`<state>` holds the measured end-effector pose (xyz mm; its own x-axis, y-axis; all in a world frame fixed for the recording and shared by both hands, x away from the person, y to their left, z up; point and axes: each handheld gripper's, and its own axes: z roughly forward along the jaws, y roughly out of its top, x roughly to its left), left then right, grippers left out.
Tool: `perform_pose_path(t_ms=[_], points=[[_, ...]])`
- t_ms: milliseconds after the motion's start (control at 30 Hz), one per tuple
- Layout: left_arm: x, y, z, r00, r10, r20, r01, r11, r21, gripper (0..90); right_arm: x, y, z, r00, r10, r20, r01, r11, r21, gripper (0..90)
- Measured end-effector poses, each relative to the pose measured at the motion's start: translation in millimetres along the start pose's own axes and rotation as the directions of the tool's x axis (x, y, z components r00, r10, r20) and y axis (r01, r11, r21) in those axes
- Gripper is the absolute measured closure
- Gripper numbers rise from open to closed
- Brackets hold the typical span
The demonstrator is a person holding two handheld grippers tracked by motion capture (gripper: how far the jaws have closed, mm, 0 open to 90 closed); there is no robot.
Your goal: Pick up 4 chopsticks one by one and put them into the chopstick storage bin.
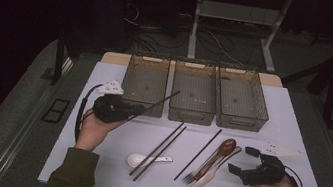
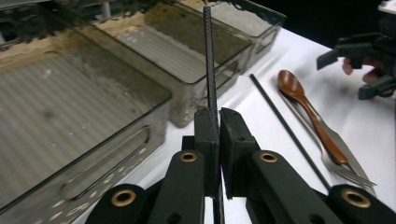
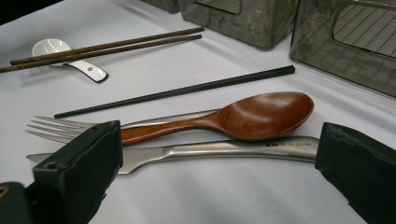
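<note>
Left hand-held gripper point(image 2: 218, 123) pinching black chopstick point(image 2: 208, 60) near end, tip toward 2 o'clock over bins point(image 1: 195, 90); thin grip, could swivel, clip rim. Right hand-held gripper point(image 3: 219, 172) spread, idle.

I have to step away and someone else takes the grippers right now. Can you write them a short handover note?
Left gripper: shut on a black chopstick, held lifted, its tip over the gap between the left bin and the middle bin.
Right gripper: open, holding nothing, by the wooden spoon, fork and knife.
On the table: second black chopstick, two brown chopsticks, white spoon.
Done: one chopstick picked up; all three bins, including the right bin, look empty.
Left: probably drop this chopstick into a bin, then sort the remaining cutlery.
</note>
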<state>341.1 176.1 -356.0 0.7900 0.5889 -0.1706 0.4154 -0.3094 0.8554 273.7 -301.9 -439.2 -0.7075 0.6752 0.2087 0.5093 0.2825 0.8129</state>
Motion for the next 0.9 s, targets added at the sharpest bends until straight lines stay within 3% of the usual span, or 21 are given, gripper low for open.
perform_pose_path(t_ms=[200, 367, 900], points=[[10.6, -0.6, -6.7, 0.9991, -0.02, -0.038, 0.019, 0.9998, -0.011, 85.0, 0.1, 0.0, 0.1, 1.0, 0.001, 0.002, -0.001, 1.0, 0.0, 0.8], [19.6, 5.4, -6.8, 0.9979, -0.011, -0.064, 0.011, 0.9999, -0.004, 85.0, -0.7, -0.2, -0.4, 0.9999, 0.013, 0.011, -0.013, 1.0, -0.002, 0.8], [44.8, 26.6, 12.4, 0.9948, 0.004, -0.102, 0.0, 0.9991, 0.043, 85.0, -1.1, -0.7, -0.1, 0.9998, 0.011, 0.014, -0.011, 1.0, -0.001, 0.8]])
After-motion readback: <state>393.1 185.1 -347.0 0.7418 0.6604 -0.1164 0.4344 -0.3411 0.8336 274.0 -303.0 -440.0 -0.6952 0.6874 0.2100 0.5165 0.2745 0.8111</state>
